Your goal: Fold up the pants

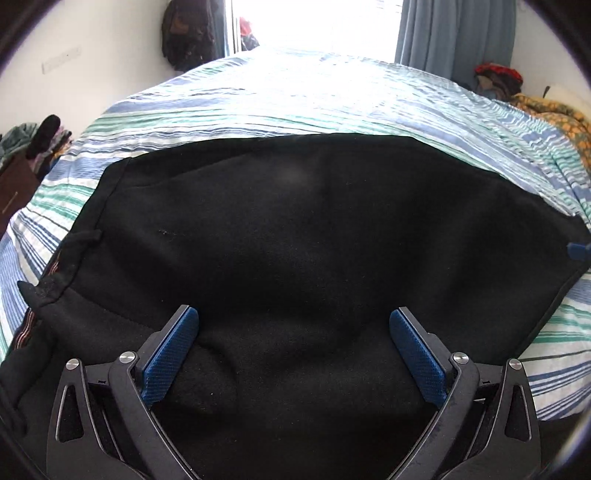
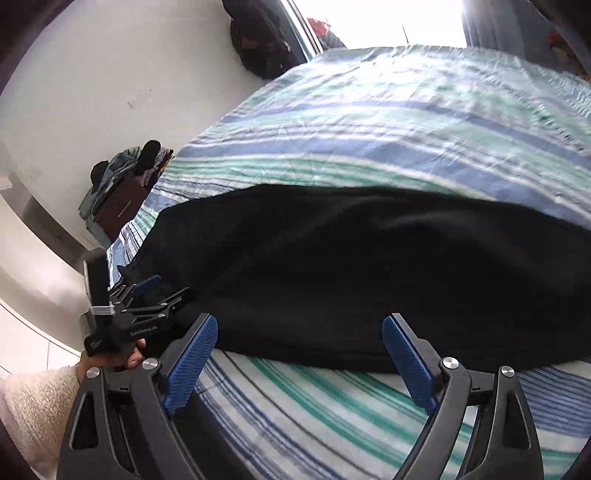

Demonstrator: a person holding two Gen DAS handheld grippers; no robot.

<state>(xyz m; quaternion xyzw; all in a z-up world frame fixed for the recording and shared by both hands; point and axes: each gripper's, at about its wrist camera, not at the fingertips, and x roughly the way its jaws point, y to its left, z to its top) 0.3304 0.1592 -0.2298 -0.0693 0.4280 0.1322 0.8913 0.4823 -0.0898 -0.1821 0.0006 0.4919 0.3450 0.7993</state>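
Black pants (image 1: 295,236) lie spread across a striped bed sheet (image 1: 258,107). My left gripper (image 1: 293,321) is open and hovers over the near part of the fabric; the waistband and a drawstring (image 1: 83,238) lie to its left. The pants also show in the right wrist view (image 2: 369,273), a wide dark band across the bed. My right gripper (image 2: 299,328) is open at the near edge of the pants, over the sheet (image 2: 314,406). The left gripper also shows in the right wrist view (image 2: 155,291), at the left end of the pants. A blue fingertip (image 1: 578,251) of the right gripper shows at the pants' right edge.
A bright window with grey-blue curtains (image 1: 454,33) stands beyond the bed. A dark bag (image 1: 188,33) hangs on the left wall. A clothes pile on a brown cabinet (image 1: 18,177) is at the left. A patterned orange blanket (image 1: 557,122) lies at the right.
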